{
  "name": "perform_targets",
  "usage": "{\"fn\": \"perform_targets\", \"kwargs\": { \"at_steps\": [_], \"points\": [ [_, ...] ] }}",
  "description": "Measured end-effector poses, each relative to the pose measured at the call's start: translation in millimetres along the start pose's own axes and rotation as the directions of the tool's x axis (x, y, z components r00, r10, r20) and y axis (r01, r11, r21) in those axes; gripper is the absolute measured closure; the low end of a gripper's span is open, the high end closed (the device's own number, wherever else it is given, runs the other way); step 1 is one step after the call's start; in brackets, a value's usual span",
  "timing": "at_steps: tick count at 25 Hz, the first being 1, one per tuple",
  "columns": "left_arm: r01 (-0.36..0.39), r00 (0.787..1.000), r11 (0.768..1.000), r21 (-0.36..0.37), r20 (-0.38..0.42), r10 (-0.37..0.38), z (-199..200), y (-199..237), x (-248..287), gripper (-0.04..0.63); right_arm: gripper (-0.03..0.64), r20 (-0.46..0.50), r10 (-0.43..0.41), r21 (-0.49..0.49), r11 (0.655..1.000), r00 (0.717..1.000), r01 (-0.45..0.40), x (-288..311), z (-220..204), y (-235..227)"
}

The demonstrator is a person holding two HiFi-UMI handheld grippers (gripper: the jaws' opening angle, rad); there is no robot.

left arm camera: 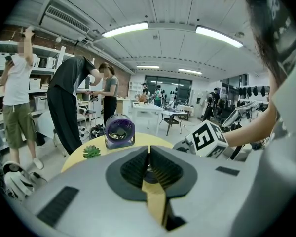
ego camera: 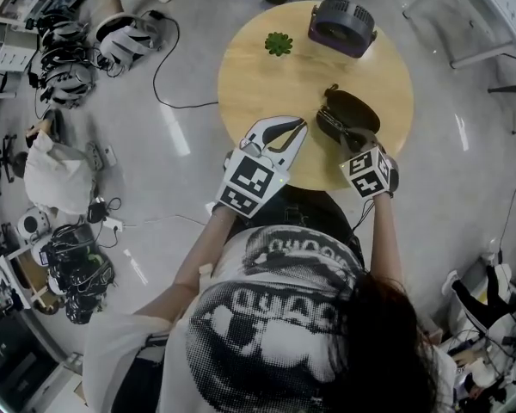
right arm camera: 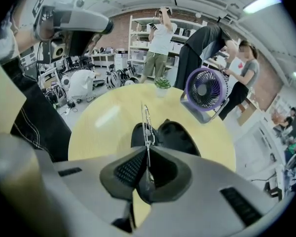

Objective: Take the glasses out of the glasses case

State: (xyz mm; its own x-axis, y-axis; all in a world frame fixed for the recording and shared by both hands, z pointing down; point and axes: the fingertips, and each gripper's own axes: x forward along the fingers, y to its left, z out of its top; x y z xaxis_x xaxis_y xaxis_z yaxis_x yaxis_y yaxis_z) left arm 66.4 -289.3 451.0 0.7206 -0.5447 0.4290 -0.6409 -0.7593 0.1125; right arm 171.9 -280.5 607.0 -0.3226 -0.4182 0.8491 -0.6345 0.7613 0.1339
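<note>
A black glasses case (ego camera: 351, 114) lies open on the round wooden table (ego camera: 267, 84), also seen beyond the jaws in the right gripper view as the case (right arm camera: 177, 137). My right gripper (right arm camera: 147, 149) is shut on the thin metal-framed glasses (right arm camera: 146, 120), which stick up edge-on above the case. In the head view the right gripper (ego camera: 359, 142) hovers at the case's near end. My left gripper (ego camera: 294, 128) is held over the table's near edge, left of the case, shut with nothing in it; the left gripper (left arm camera: 149, 154) shows its jaws pressed together.
A purple desk fan (ego camera: 341, 26) stands at the table's far side, and a small green plant (ego camera: 279, 44) sits to its left. Headsets, cables and bags (ego camera: 64, 188) litter the floor at left. People stand by shelves in the background (right arm camera: 160, 43).
</note>
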Motion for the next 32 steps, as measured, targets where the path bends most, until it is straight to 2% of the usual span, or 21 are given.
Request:
{"fn": "perform_targets", "kwargs": {
  "at_steps": [9,16,22,32],
  "points": [
    [0.046,0.999,0.998,0.035,0.005,-0.047,-7,4,-27,0.575,0.604,0.093,-0.093,0.066,0.994,0.991,0.087,-40,36,26],
    [0.112,0.994,0.991,0.074,0.000,-0.112,-17,3,-62,0.575,0.604,0.125,-0.175,0.133,0.978,0.977,0.158,-72,58,67],
    [0.175,0.985,0.979,0.105,-0.006,-0.175,-35,3,-93,0.575,0.604,0.121,-0.232,0.194,0.959,0.965,0.206,-84,68,110],
    [0.262,0.965,0.959,0.111,-0.034,-0.260,-70,-14,-124,0.575,0.604,0.081,-0.286,0.279,0.926,0.955,0.254,-106,54,161]
  ]
}}
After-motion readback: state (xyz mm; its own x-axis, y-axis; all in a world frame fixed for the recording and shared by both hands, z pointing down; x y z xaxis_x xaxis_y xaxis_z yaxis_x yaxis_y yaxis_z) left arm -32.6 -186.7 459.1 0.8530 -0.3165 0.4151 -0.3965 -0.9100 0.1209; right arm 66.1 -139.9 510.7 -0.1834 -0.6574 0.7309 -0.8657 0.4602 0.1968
